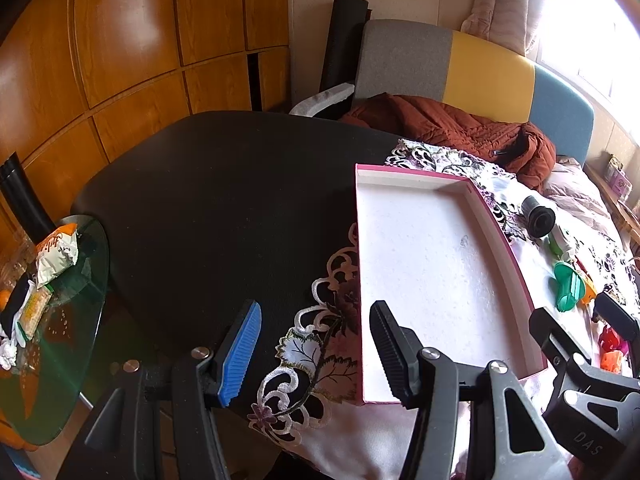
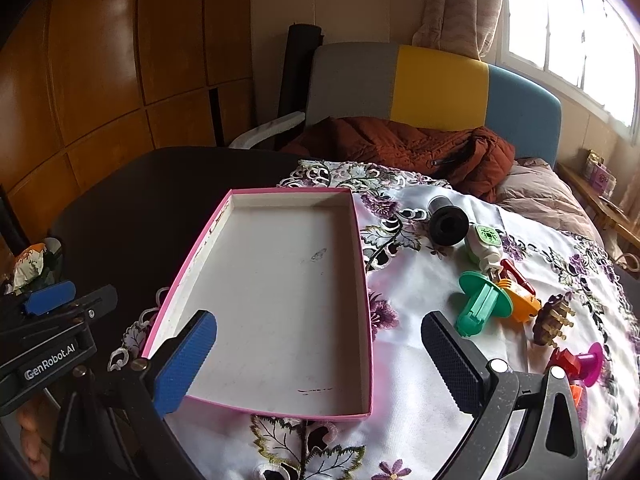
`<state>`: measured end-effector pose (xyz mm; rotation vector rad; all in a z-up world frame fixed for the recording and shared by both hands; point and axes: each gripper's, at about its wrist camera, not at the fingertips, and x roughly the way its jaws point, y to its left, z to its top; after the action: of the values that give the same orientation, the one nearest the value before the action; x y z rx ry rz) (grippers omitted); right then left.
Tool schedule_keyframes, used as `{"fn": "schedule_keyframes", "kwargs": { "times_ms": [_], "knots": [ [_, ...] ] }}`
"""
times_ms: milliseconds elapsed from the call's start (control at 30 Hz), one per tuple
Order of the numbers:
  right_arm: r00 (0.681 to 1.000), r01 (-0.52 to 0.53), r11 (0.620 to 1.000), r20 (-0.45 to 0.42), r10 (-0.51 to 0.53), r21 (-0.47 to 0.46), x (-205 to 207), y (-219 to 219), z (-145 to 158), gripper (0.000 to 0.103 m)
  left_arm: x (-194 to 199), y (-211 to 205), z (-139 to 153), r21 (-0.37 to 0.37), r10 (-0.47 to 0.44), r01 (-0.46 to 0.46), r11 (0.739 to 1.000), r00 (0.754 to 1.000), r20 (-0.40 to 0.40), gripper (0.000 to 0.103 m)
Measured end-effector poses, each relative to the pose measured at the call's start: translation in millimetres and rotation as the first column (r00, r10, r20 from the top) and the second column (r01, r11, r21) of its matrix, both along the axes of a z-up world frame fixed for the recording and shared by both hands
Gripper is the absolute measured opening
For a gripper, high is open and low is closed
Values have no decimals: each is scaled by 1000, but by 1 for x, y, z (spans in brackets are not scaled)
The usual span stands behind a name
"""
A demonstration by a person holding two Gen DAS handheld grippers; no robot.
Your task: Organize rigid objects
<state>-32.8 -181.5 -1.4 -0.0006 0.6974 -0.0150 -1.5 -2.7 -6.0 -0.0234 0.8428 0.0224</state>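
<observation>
A shallow pink-rimmed box (image 2: 362,276) with a white empty inside lies on the floral cloth; it also shows in the left wrist view (image 1: 516,264). To its right lie a black cylinder (image 2: 448,225), a white and green bottle (image 2: 486,242), a green spool (image 2: 480,304), an orange piece (image 2: 522,300), a brown pegged piece (image 2: 554,320) and a magenta spool (image 2: 588,362). My right gripper (image 2: 320,356) is open and empty over the box's near right corner. My left gripper (image 1: 316,348) is open and empty at the box's near left edge.
The black round table (image 1: 224,184) carries the floral cloth (image 2: 420,420) on its right half. A glass side table (image 1: 56,320) with snack packets stands at the left. A bed with a rust jacket (image 2: 404,148) lies behind, wooden cabinets on the left.
</observation>
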Motion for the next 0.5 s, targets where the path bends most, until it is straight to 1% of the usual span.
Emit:
{"fn": "schedule_keyframes", "kwargs": {
  "times_ms": [500],
  "knots": [
    [1000, 14, 1000, 4, -14, 8, 0, -12, 0, 103, 0, -5, 1, 8, -26, 26, 1000, 1000, -5, 57]
  ]
}}
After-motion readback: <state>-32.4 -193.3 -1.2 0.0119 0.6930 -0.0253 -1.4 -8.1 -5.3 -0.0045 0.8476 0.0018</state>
